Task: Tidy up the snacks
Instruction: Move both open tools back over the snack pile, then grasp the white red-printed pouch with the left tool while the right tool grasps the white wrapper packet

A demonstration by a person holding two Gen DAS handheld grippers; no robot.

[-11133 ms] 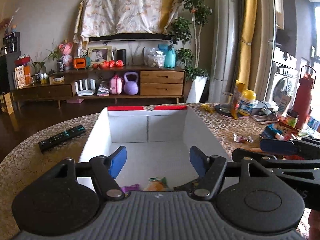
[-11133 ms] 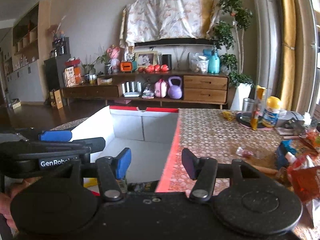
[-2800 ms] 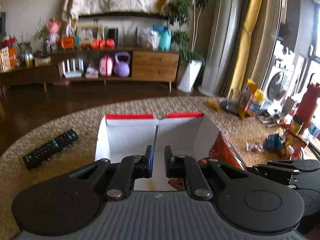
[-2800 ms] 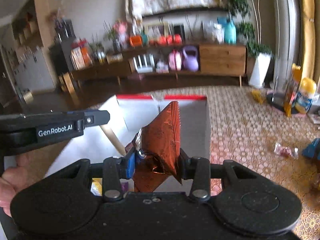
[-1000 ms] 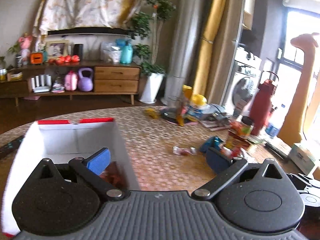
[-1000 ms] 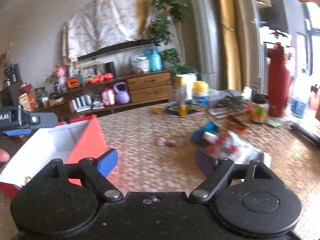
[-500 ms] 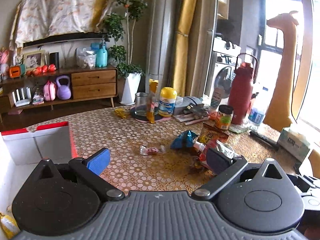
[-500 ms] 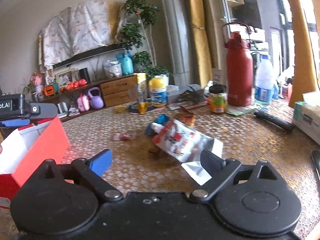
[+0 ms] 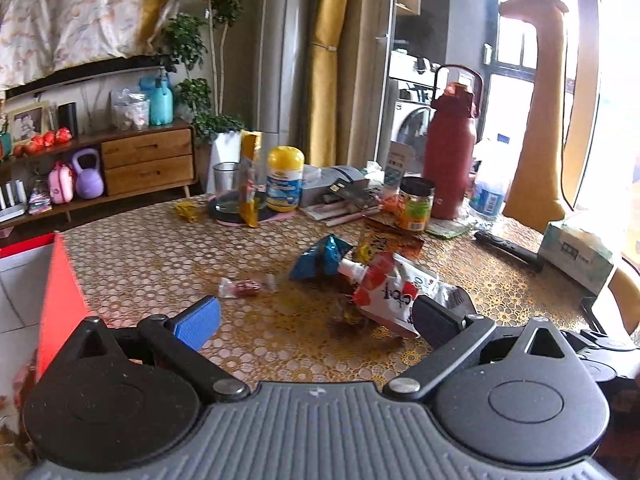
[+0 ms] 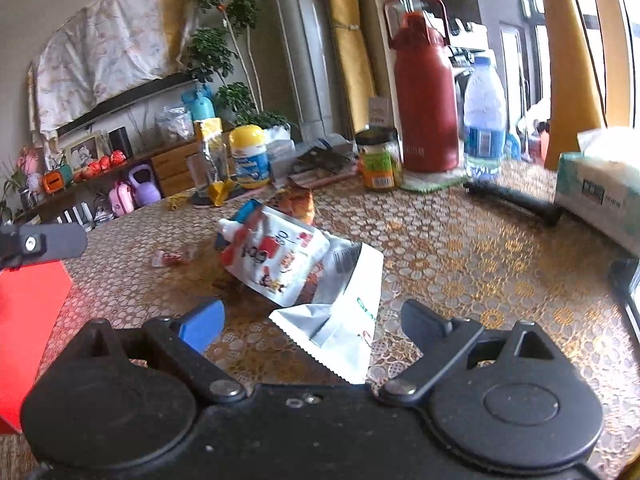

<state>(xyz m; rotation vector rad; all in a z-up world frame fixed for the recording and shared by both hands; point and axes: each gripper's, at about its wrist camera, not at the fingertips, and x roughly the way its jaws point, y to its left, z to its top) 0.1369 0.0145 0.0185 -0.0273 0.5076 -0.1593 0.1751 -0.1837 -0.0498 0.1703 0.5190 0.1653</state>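
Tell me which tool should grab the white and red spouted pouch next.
Probably the right tool: it is open and empty, with the spouted pouch straight ahead between its fingers. From the left tool, also open, the pouch sits off towards its right finger.

- The red box at 9 o'clock is cut off by the left edge; its contents cannot be told.
- The white pouch covers most of the blue packet behind it.
- The small wrapped candy is blurred.
- The tissue box at 3 o'clock runs off the edge.
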